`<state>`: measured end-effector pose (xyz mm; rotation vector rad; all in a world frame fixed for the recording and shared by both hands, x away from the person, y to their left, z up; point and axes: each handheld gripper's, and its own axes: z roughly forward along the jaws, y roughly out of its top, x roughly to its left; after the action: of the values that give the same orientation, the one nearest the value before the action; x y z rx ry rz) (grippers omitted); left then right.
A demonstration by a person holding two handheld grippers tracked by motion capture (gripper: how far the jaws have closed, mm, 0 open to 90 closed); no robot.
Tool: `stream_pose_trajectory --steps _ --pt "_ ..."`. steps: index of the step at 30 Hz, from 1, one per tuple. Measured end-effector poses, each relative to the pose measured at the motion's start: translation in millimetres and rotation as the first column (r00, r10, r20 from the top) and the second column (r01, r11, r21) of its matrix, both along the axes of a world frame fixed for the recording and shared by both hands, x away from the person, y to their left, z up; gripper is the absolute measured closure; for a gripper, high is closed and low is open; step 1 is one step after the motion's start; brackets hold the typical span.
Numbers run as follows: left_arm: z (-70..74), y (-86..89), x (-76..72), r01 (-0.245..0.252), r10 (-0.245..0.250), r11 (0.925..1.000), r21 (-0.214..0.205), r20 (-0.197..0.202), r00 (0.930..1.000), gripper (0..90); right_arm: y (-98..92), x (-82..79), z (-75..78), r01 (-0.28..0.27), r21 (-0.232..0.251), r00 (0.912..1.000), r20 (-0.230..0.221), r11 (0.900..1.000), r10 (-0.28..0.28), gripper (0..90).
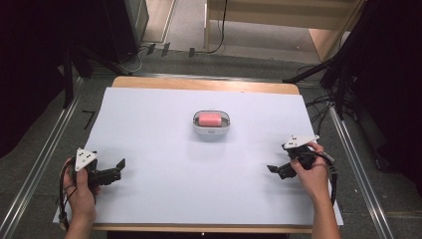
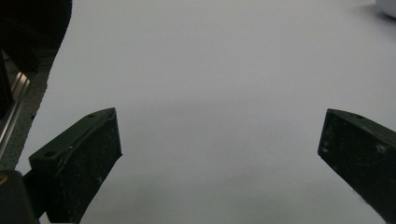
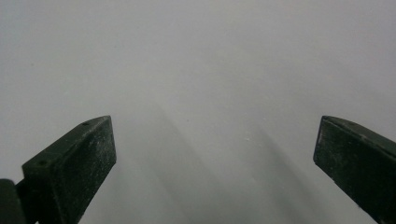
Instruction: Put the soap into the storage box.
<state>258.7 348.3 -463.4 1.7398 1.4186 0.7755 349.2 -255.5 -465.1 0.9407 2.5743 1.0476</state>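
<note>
Left gripper (image 1: pixel 121 167): near left edge of tabletop (image 1: pixel 149 199), fingers (image 2: pixel 74 158) spread wide, grasping nothing.
Right gripper (image 1: pixel 271 169): near right edge, fingers (image 3: pixel 70 163) likewise released, empty.
Pink block (image 1: pixel 209 119): inside small white tray (image 1: pixel 211 132), centre-far on tabletop, well apart from both grippers.

Table (image 1: pixel 149 199): covered by a plain white sheet, unpatterned; a light wood edge shows along the far side. Container (image 1: pixel 211 130): white body with a clear, greyish rim. Block (image 1: pixel 209 119) inside it: solid pink, no markings. Left gripper (image 1: pixel 118 168) and right gripper (image 1: pixel 272 170): black jaws, faintly speckled with pale scuffs in the gripper views; each carries a light grey three-cornered plate with small dark dots. Cables: black.
</note>
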Motion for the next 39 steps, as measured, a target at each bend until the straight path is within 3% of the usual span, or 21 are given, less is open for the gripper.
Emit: stream_pose_trajectory --steps 7,15,24,25,28,29,34,39 --pt "0.0 -0.1 0.0 0.0 0.0 1.0 0.001 0.0 1.0 0.0 -15.2 -9.6 -3.1 0.057 0.061 0.9977 0.033 0.9965 -0.059 0.0" --pt "-0.1 -0.2 0.0 -0.001 0.001 1.0 0.0 0.001 1.0 0.0 -30.0 -20.8 -5.3 0.121 0.135 0.9897 0.06 0.9836 -0.13 0.0" --pt "-0.1 -0.1 0.1 0.0 0.0 1.0 0.0 0.0 1.0 0.0 -42.8 -34.2 -9.1 0.208 0.179 0.9674 0.108 0.9617 -0.229 0.0" --pt "-0.1 -0.1 0.0 0.0 0.0 1.0 0.0 0.001 1.0 0.0 -45.6 -37.7 -9.7 0.231 0.198 0.9593 0.117 0.9525 -0.257 0.0" --pt "-0.1 -0.1 0.0 0.0 0.0 1.0 -0.001 0.0 1.0 0.0 -49.7 -42.4 -11.5 0.259 0.23 0.9492 0.119 0.9381 -0.291 0.0" --pt "-0.1 -0.1 0.0 0.0 0.0 1.0 -0.001 0.0 1.0 0.0 -49.7 -42.4 -11.5 0.259 0.23 0.9492 0.119 0.9381 -0.291 0.0" --pt "0.0 -0.3 -0.2 -0.002 0.002 1.0 0.002 0.0 1.0 0.0 -55.3 -50.9 -18.2 0.302 0.249 0.9327 0.122 0.9201 -0.339 0.0" --pt "-0.1 -0.3 -0.1 -0.001 0.001 1.0 0.001 0.0 1.0 0.0 -59.0 -57.0 -20.9 0.32 0.26 0.9251 0.121 0.9109 -0.36 0.0"
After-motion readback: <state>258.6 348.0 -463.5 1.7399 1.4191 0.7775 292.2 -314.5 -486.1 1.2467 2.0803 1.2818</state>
